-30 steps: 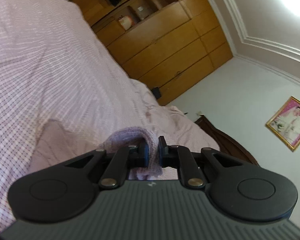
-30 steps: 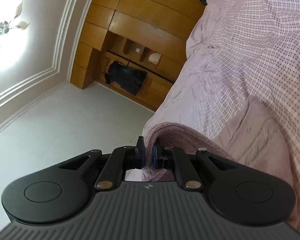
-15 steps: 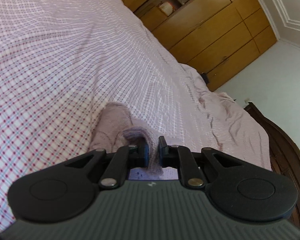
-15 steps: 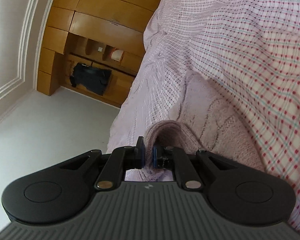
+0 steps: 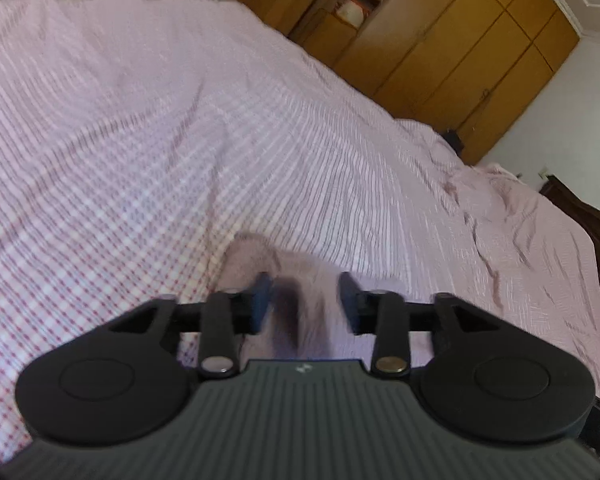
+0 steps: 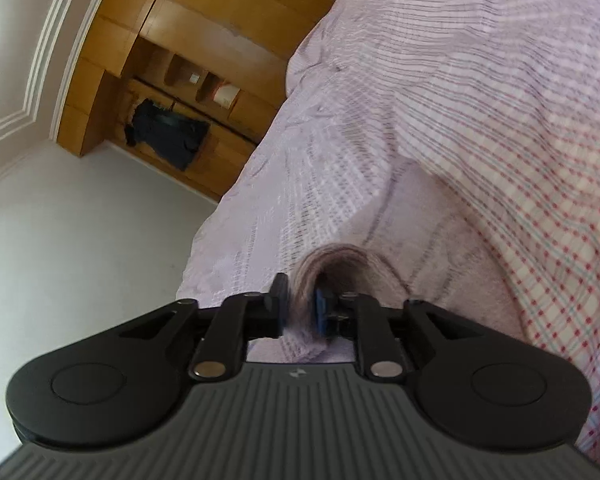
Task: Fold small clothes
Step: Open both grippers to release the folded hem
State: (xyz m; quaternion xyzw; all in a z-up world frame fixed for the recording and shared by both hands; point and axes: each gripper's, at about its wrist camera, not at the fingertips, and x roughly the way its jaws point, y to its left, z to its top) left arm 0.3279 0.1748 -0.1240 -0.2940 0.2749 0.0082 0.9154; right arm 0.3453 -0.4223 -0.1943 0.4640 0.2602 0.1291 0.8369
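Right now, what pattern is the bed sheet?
The bed sheet has a red-and-blue check on white, clearest in the right wrist view.

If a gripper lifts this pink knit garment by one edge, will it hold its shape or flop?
Likely flop: the garment drapes in a loop between the right gripper fingers and sags onto the bedsheet. Probably light, and its fuzzy knit should resist slipping.

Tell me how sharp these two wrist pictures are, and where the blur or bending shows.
Left wrist view: the checked bedspread is motion-smeared, the pink knit garment between the open jaws is soft, and the wardrobe leans from fisheye bending. Right wrist view: the garment's folded edge at the jaws is streaked with blur, the ceiling moulding curves, and daylight washes out the top left corner.
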